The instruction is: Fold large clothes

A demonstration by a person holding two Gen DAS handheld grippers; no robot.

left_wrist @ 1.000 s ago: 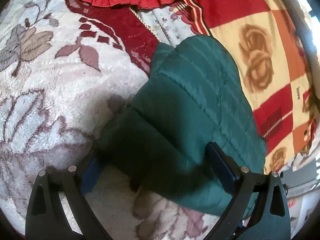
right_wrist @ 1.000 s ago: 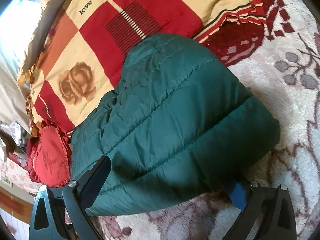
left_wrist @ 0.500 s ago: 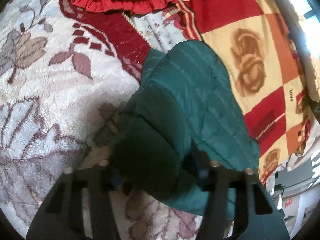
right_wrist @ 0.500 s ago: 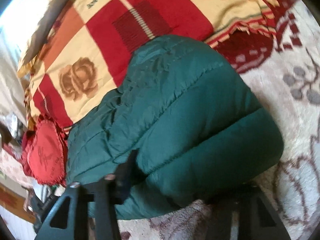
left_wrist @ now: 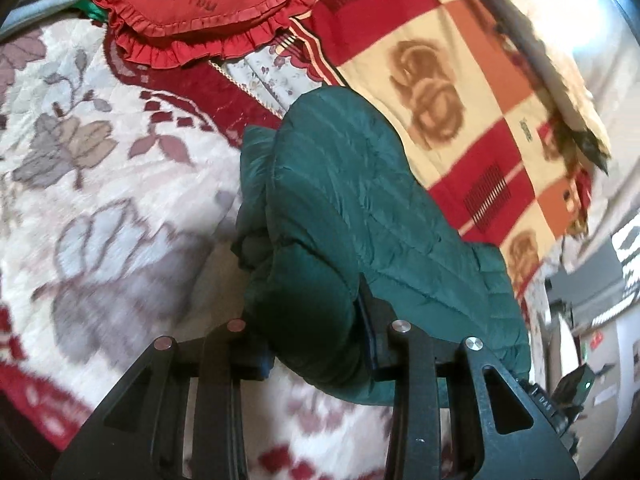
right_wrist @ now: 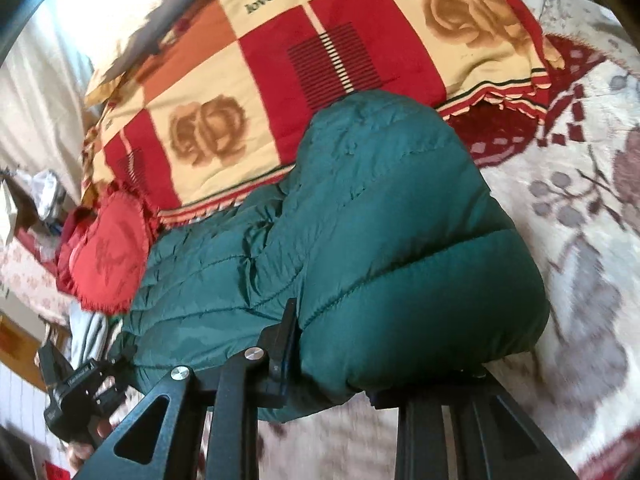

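A dark green quilted puffer jacket [left_wrist: 360, 208] lies in a folded bundle on a cream floral blanket [left_wrist: 100, 200]. My left gripper [left_wrist: 312, 344] is shut on its near edge, with thick fabric bulging between the fingers. The jacket also fills the right wrist view [right_wrist: 380, 240]. My right gripper [right_wrist: 332, 376] is shut on the other near end of the bundle; the right finger is mostly hidden under the padding. The left gripper [right_wrist: 76, 392] shows at the lower left of the right wrist view.
A red, orange and cream checked blanket with roses [left_wrist: 460, 92] lies behind the jacket, also in the right wrist view [right_wrist: 300, 60]. A red frilled heart cushion [left_wrist: 192, 4] sits at the far side. Room furniture [left_wrist: 592, 300] shows past the bed edge.
Both grippers have closed from wide open onto the near edge of the jacket bundle. The fabric now bunches between the fingers and the bundle has lifted slightly.
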